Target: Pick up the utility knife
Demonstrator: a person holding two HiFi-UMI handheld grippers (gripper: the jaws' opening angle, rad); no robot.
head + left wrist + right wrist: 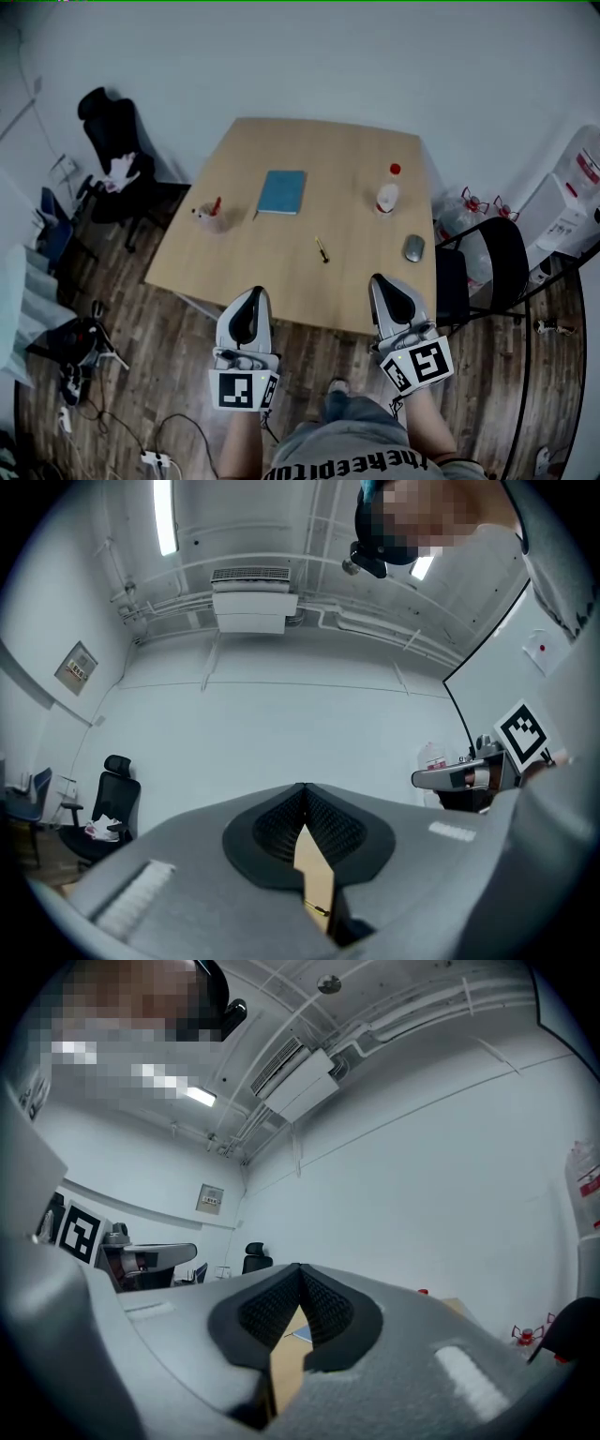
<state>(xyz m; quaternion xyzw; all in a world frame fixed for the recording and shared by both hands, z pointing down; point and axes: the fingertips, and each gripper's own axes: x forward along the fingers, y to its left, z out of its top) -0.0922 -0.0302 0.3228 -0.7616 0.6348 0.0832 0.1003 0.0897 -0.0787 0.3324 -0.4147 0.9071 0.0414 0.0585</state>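
Both tongs were closed with nothing between the pads: the left tongs [250,293] and the right tongs [381,280] were held side by side at the near edge of the table [281,272], and each gripper view showed the ribbed pads meeting at the tips, with only the wood of the table visible below them. The utility knife [322,249] lay flat on the table, a little beyond the tongs and between their two lines, somewhat closer to the right one. Its long axis ran mostly from near to far, with the far end leaning slightly to the left; which end carries the blade I could not tell, because it was too small. In my judgement the main risk was reaching it with the jaws shut, which would only push it away. As it is thin and lies low, pads closing along its length or too high could slide off or make it spin. A wide sweep on the right side could also knock the grey mouse [413,247].
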